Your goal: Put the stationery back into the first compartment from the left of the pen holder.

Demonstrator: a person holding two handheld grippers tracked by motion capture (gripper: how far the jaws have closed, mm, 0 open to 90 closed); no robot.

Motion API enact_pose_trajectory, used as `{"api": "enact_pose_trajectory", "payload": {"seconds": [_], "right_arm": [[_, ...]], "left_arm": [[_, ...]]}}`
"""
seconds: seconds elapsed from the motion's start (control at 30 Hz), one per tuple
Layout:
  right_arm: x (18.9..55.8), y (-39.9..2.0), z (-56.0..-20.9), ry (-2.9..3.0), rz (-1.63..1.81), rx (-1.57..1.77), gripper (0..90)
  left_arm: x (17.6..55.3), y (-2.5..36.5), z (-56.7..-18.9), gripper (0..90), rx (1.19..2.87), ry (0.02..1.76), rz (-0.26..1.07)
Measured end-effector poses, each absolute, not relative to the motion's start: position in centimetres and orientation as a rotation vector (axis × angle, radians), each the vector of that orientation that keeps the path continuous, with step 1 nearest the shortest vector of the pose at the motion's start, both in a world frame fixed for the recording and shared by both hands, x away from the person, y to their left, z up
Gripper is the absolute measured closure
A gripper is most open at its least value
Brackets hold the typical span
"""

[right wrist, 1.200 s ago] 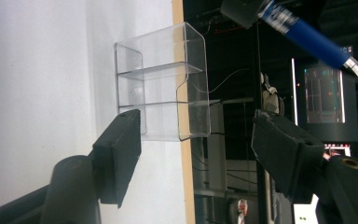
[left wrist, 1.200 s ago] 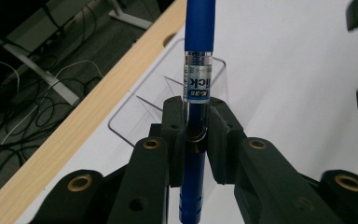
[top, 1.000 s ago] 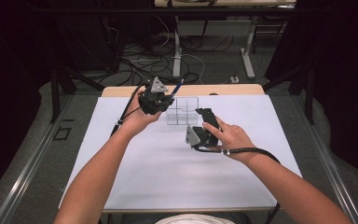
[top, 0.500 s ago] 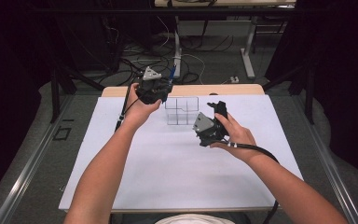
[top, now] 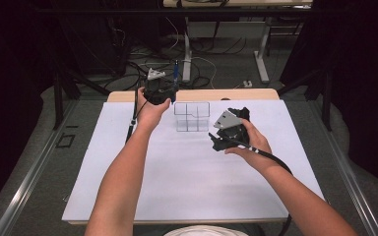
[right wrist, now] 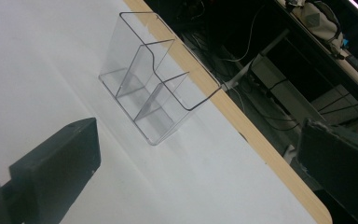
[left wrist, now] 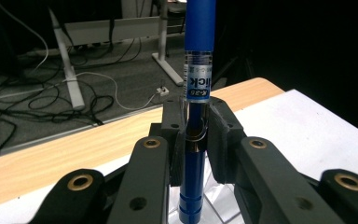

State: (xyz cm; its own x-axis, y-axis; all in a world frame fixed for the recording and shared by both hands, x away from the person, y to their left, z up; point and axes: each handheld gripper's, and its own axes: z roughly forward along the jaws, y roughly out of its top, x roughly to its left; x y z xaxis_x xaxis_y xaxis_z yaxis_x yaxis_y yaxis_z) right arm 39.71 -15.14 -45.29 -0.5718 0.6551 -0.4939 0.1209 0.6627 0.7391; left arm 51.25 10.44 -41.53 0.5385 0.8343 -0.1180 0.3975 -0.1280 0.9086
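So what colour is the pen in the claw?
Blue; the pen shows best in the left gripper view.

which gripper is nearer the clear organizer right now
Left, narrowly. The left gripper, shut on a blue pen, hangs just off the clear organizer's far left corner. The right gripper, fingers open and holding nothing, sits slightly farther off on the organizer's right side.

Glossy blue plastic pen — clear plastic organizer (smooth), matt white table

Wooden table under a white sheet, a clear divided holder on it.
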Motion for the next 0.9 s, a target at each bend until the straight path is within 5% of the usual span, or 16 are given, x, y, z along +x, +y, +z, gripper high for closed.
{"api": "enact_pose_trajectory", "payload": {"seconds": [0.9], "right_arm": [[40.2,-15.7,-46.3,2.044,0.912,0.691,0.0]], "left_arm": [[51.8,9.2,-45.9,79.2,1.676,1.094,0.56]]}}
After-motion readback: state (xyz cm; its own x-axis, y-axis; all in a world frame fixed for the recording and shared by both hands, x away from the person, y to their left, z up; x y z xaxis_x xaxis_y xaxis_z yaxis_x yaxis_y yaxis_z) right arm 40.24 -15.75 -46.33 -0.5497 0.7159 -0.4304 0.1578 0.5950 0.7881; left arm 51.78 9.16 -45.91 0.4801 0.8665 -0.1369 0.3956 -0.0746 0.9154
